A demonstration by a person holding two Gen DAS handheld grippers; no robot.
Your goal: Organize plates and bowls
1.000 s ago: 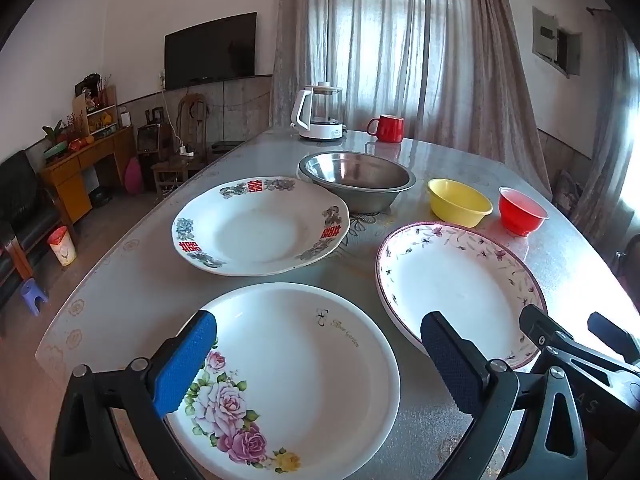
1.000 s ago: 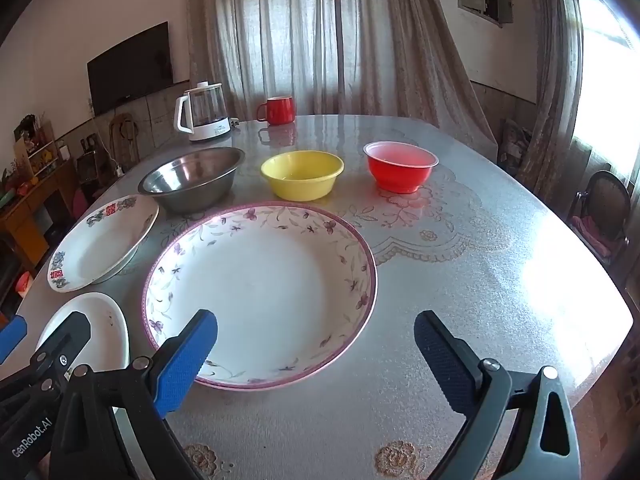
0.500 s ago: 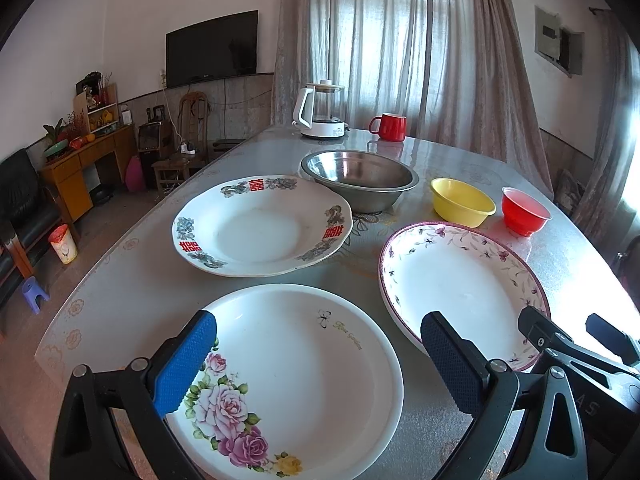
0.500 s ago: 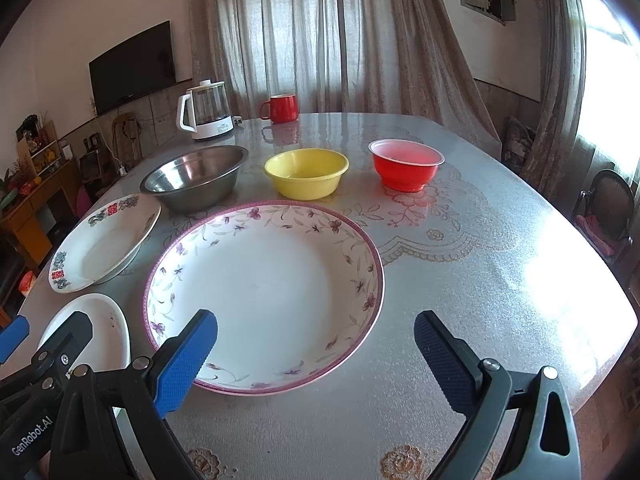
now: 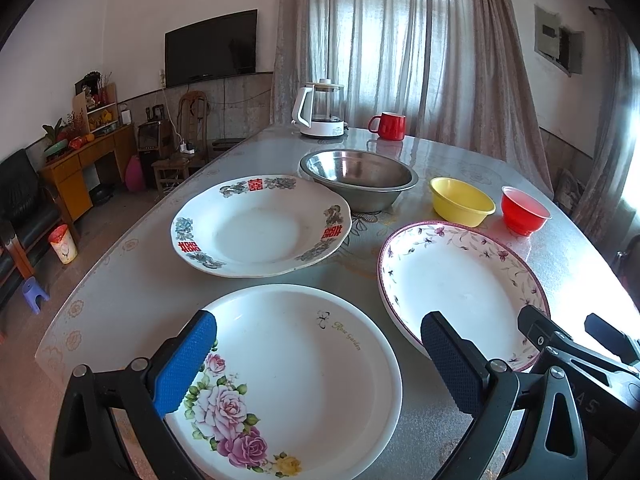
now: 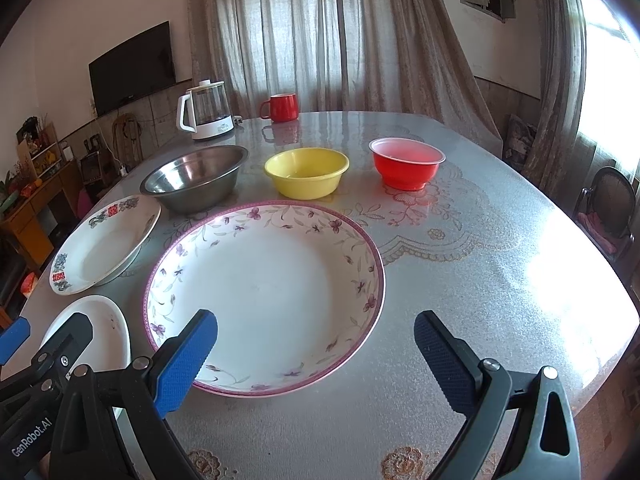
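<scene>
Two grippers hover empty with fingers spread wide, the left gripper (image 5: 318,364) over the rose plate (image 5: 296,376) and the right gripper (image 6: 316,356) over the purple-rimmed plate (image 6: 268,292), with a third plate (image 5: 260,226) and three bowls (image 5: 358,178) behind on the table (image 6: 460,280).

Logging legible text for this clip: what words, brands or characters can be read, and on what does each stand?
"Rose Garden": on the rose plate, beside a small butterfly.
"GenRobot.AI": on the left gripper body, seen from the right wrist.
Red double-happiness characters: on the rim of the red-character plate.
Letters ending "AS": on the right gripper body, partly hidden.
</scene>
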